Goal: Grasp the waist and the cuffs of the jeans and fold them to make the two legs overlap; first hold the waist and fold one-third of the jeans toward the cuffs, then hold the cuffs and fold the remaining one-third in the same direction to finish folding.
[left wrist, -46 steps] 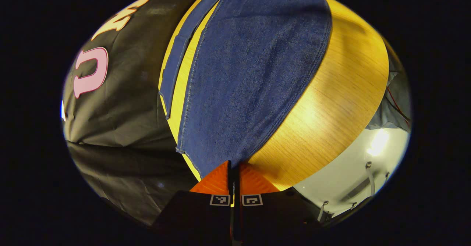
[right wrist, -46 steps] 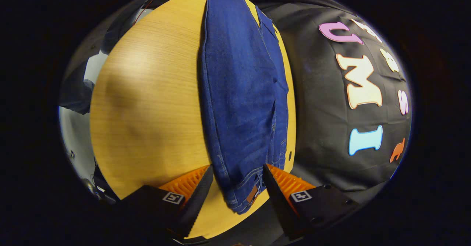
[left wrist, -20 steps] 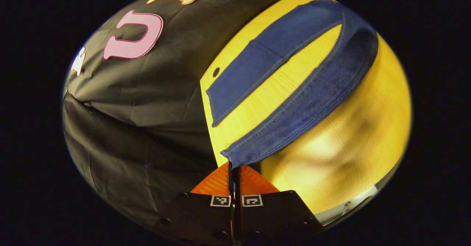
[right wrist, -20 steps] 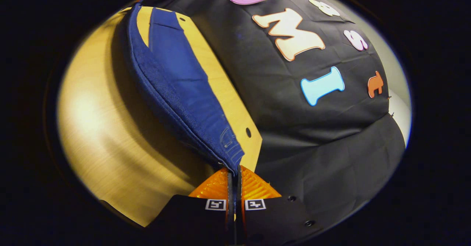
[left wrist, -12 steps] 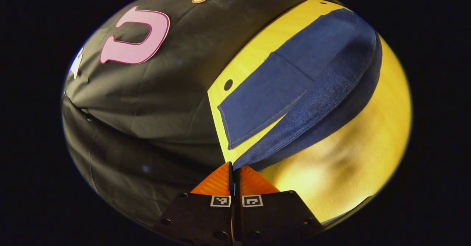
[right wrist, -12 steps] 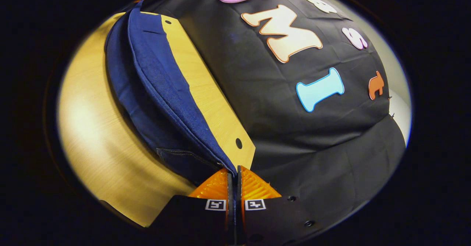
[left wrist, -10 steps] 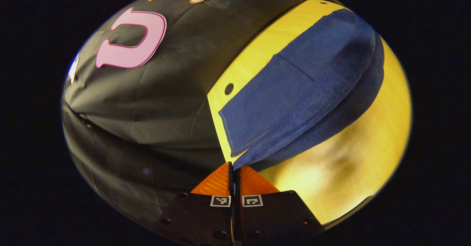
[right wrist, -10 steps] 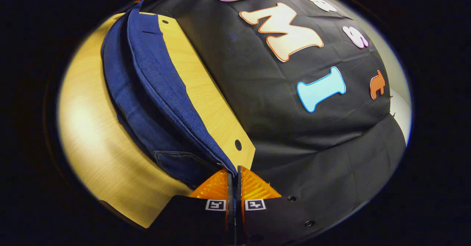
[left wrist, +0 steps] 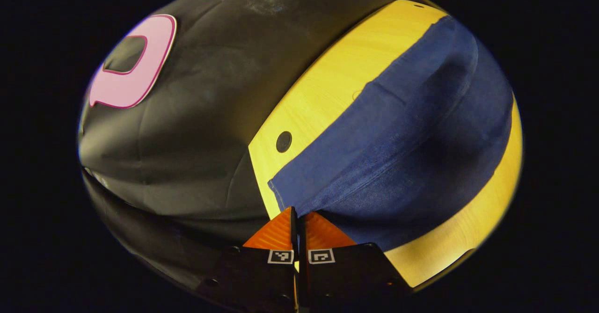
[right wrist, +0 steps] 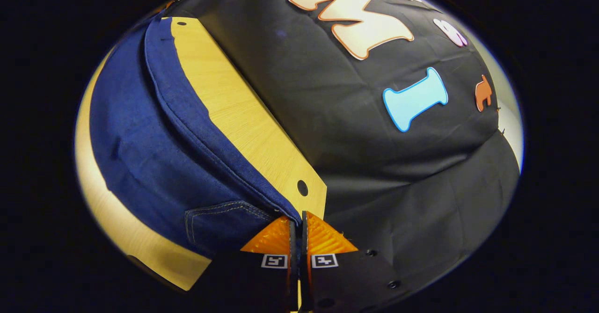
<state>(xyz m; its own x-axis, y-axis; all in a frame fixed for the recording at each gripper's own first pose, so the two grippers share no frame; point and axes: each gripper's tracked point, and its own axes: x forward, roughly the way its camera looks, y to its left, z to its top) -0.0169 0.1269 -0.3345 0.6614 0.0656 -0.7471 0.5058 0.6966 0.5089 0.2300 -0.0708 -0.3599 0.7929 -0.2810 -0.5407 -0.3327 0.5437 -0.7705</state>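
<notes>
Compared with half a second ago, the jeans [left wrist: 398,149] cover more of the table, and the lifted leg has come down over the one lying flat, so the strip of bare wood between the two legs is closed. In the left gripper view the left gripper [left wrist: 298,215] has its fingers pressed together, pinching the cuff end of the upper leg, which runs away to the far right as one broad fold. In the right gripper view the right gripper [right wrist: 296,219] is likewise closed, pinching the waist end of the jeans [right wrist: 154,149], with a stitched pocket [right wrist: 224,222] showing just left of its fingers. Both grippers sit low at the table's edge, pointing along the length of the garment. The table [left wrist: 323,93] is light wood, with a small round hole [left wrist: 283,141] near its corner. Black cloth [right wrist: 374,163] hangs close behind the table as the booth's wall.
</notes>
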